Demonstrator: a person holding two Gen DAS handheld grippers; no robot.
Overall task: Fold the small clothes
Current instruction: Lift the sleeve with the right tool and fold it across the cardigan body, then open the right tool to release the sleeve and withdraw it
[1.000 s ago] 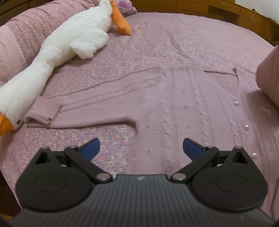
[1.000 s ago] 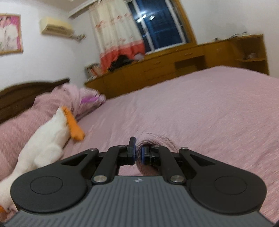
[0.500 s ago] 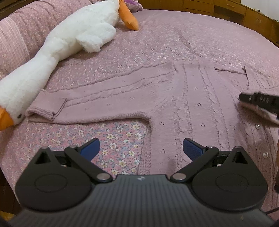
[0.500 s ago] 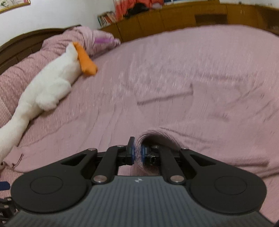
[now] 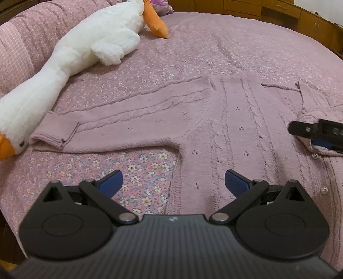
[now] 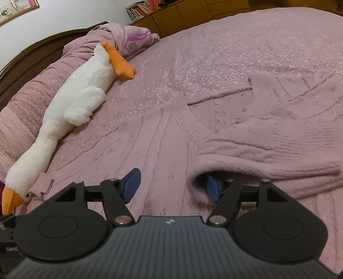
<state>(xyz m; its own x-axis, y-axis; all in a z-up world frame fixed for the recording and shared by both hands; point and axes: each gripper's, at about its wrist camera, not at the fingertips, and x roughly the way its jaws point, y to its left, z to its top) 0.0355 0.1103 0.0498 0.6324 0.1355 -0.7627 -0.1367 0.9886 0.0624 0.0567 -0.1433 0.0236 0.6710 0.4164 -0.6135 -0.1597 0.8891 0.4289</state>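
A pink cable-knit cardigan (image 5: 225, 120) with pearl buttons lies flat on the bed, one sleeve (image 5: 107, 126) stretched out to the left. My left gripper (image 5: 173, 182) is open and empty above its lower hem. The other sleeve (image 6: 268, 148) is folded across the cardigan's body (image 6: 150, 146). My right gripper (image 6: 173, 186) is open; its right finger (image 6: 212, 188) still sits inside the sleeve's cuff, which drapes loosely over it. That gripper shows at the right edge of the left wrist view (image 5: 317, 133).
A long white plush goose (image 5: 85, 49) with an orange beak lies along the left of the floral pink bedspread (image 5: 235, 47), also in the right wrist view (image 6: 70, 107). A rolled pink quilt (image 6: 32, 96) lies behind it. Wooden cabinets (image 6: 193, 12) line the far wall.
My right gripper carried the sleeve across and down onto the cardigan's body, then opened and let the cuff go. My left gripper stayed open and drew back slightly.
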